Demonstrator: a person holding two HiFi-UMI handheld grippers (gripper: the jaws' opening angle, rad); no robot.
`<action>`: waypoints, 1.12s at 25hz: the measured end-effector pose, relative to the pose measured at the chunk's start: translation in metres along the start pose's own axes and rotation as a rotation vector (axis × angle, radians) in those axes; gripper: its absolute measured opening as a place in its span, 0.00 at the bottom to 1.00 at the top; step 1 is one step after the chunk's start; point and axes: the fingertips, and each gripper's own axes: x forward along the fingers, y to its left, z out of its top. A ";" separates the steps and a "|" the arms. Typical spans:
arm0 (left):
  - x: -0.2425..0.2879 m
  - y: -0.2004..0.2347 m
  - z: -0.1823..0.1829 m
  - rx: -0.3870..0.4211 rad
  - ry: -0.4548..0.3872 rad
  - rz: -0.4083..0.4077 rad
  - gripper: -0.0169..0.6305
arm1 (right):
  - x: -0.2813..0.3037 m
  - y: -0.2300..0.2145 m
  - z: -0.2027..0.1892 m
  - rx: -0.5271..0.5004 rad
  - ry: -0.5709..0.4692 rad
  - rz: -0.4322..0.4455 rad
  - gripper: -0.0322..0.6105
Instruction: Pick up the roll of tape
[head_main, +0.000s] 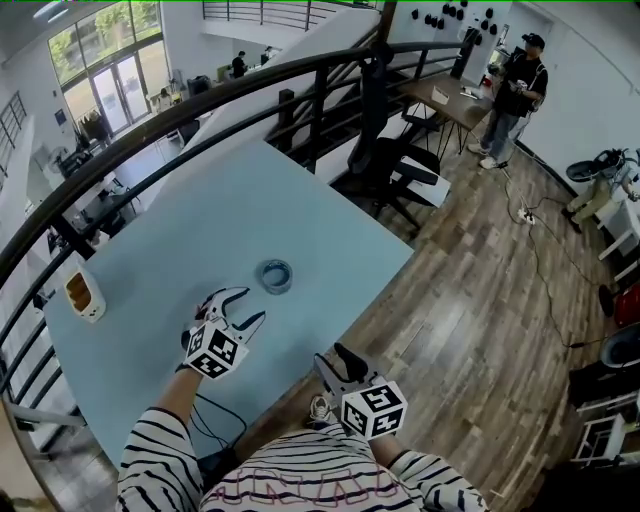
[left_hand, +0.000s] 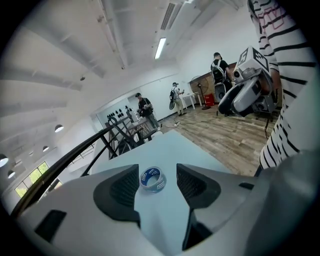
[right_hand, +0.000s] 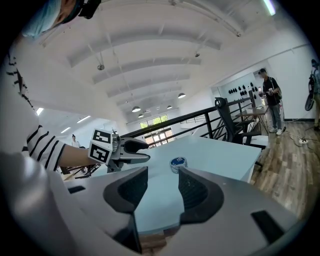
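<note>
A blue roll of tape (head_main: 275, 275) lies flat on the light blue table (head_main: 200, 230). My left gripper (head_main: 247, 307) hovers just short of it, jaws open and empty. In the left gripper view the tape (left_hand: 151, 180) sits ahead between the open jaws of the left gripper (left_hand: 157, 182), beyond the fingertips. My right gripper (head_main: 333, 362) hangs off the table's near edge, open and empty. In the right gripper view the tape (right_hand: 177, 163) shows far ahead past the right gripper (right_hand: 162, 187), with the left gripper (right_hand: 140, 151) to its left.
A small white device with a brown face (head_main: 84, 295) rests near the table's left end. A black railing (head_main: 200, 95) runs behind the table, office chairs (head_main: 395, 165) beyond. A person (head_main: 512, 95) stands by a desk at the far right. Wooden floor (head_main: 480, 320) lies right of the table.
</note>
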 end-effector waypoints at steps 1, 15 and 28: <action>0.005 0.003 0.000 0.012 0.007 0.001 0.36 | 0.000 -0.002 -0.001 0.003 0.003 -0.001 0.34; 0.093 0.009 -0.019 0.314 0.189 -0.154 0.36 | 0.004 -0.031 -0.008 0.013 0.039 0.001 0.34; 0.148 -0.005 -0.069 0.445 0.465 -0.332 0.36 | 0.009 -0.067 -0.008 0.005 0.078 -0.003 0.34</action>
